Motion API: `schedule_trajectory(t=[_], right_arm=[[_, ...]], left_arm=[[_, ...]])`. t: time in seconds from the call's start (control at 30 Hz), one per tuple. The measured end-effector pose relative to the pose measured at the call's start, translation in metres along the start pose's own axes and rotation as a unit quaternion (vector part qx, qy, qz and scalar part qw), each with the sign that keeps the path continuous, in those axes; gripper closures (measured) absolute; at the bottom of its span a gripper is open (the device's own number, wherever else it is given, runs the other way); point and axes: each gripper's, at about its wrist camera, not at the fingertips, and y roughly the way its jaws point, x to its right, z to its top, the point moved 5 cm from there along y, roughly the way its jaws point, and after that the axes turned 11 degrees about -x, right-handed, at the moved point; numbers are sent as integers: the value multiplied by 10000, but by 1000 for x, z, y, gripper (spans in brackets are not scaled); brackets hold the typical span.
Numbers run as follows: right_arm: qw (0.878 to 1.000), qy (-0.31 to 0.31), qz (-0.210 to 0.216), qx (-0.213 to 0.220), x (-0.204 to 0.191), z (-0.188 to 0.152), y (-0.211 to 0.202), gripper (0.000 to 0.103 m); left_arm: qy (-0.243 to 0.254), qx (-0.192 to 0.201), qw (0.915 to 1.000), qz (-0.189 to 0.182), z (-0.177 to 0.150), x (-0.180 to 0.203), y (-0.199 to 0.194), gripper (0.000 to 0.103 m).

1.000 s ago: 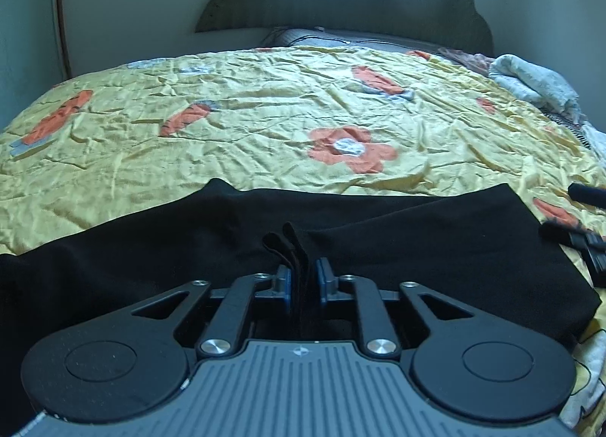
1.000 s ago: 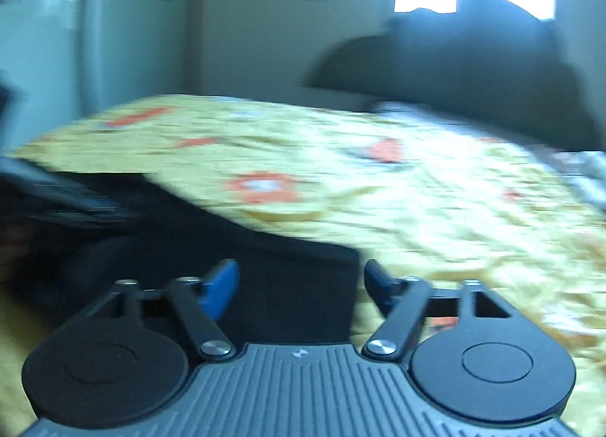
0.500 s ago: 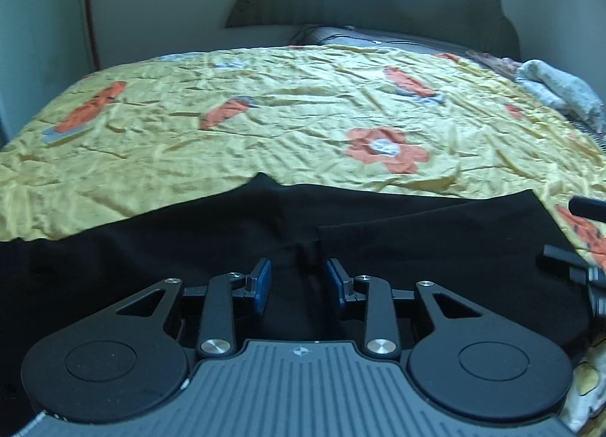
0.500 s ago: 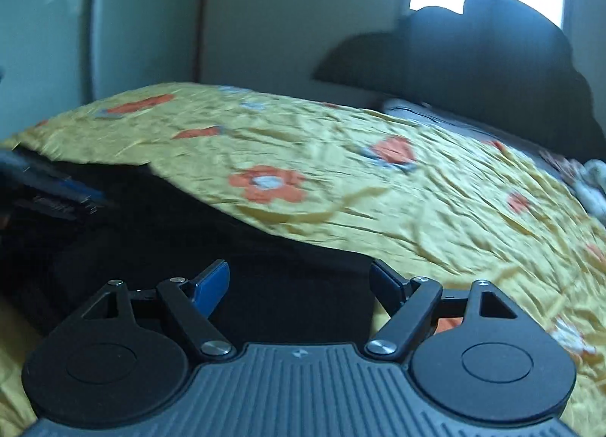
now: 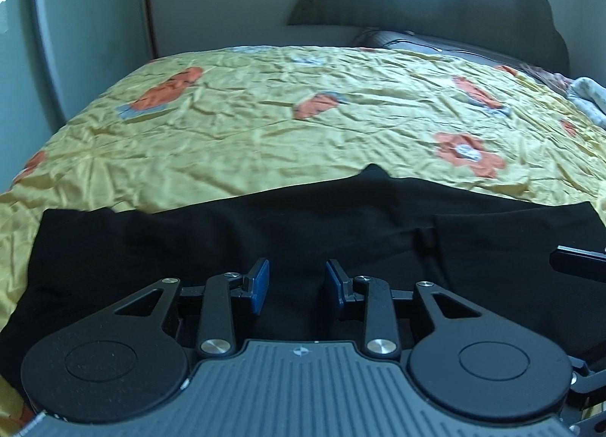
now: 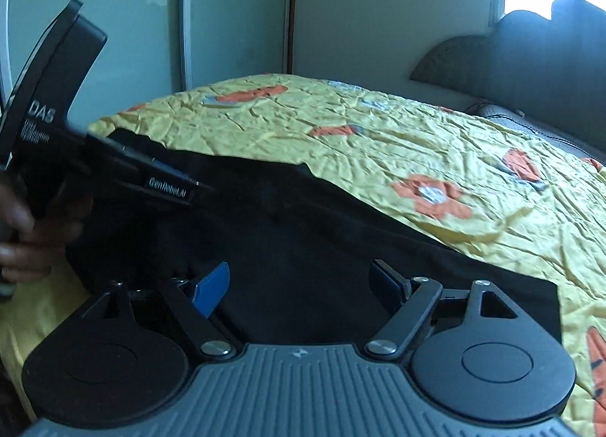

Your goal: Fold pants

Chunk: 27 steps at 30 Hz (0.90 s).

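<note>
The black pants (image 5: 303, 224) lie flat across the near edge of a yellow flowered bedspread (image 5: 303, 115). They also fill the near part of the right wrist view (image 6: 303, 247). My left gripper (image 5: 297, 281) is open and empty just above the dark cloth. My right gripper (image 6: 301, 285) is wide open and empty over the pants. The left gripper's body (image 6: 75, 156) and the hand holding it show at the left of the right wrist view. A part of the right gripper (image 5: 579, 260) shows at the right edge of the left wrist view.
A dark padded headboard (image 5: 435, 8) and a grey pillow (image 5: 397, 39) stand at the far end of the bed. A crumpled pale cloth (image 5: 591, 99) lies at the far right. Sliding glass doors (image 6: 151, 20) line the wall beyond the bed.
My left gripper was shut on a fold of the pants, then opened and let it drop flat. It has drawn back and swung left. My right gripper stayed open and swung left.
</note>
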Motion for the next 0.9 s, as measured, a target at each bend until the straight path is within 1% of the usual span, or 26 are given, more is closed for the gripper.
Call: schedule_trajectory(t=[0.23, 0.4, 0.43, 0.47, 0.5, 0.57, 0.6, 0.67, 0.73, 0.83, 0.9], right_arm=[[9991, -65, 387, -170, -25, 5, 11, 22], [9991, -114, 398, -83, -36, 5, 9, 23], [9990, -165, 402, -92, -39, 5, 9, 25], [9989, -216, 392, -103, -42, 5, 8, 31], [9987, -276, 402, -134, -44, 4, 8, 35], [9984, -376, 385, -195, -50, 2, 10, 48], [9986, -394, 302, -167, -51, 1, 9, 51], [9990, -427, 121, -87, -52, 1, 6, 65], [9981, -611, -63, -104, -56, 0, 4, 65], [9932, -1073, -406, -181, -67, -7, 3, 65], [9903, -1274, -525, -181, -73, -12, 4, 73]], left_arm=[[-99, 35, 9998, 140, -5, -19, -4, 60], [-119, 74, 9997, 221, -8, -25, -4, 58], [-130, 78, 9997, 215, -9, -27, -5, 58], [-142, 82, 9996, 214, -9, -27, -5, 58], [-156, 87, 9996, 212, -9, -29, -6, 58], [-183, 93, 9996, 194, -10, -30, -8, 58], [-195, 93, 9996, 169, -9, -31, -9, 58], [-229, 89, 9997, 43, -9, -31, -11, 58], [-274, 75, 9996, -88, -8, -31, -13, 58], [-343, 86, 9993, -130, -7, -32, -15, 58], [-364, 93, 9992, -124, -7, -33, -16, 58]])
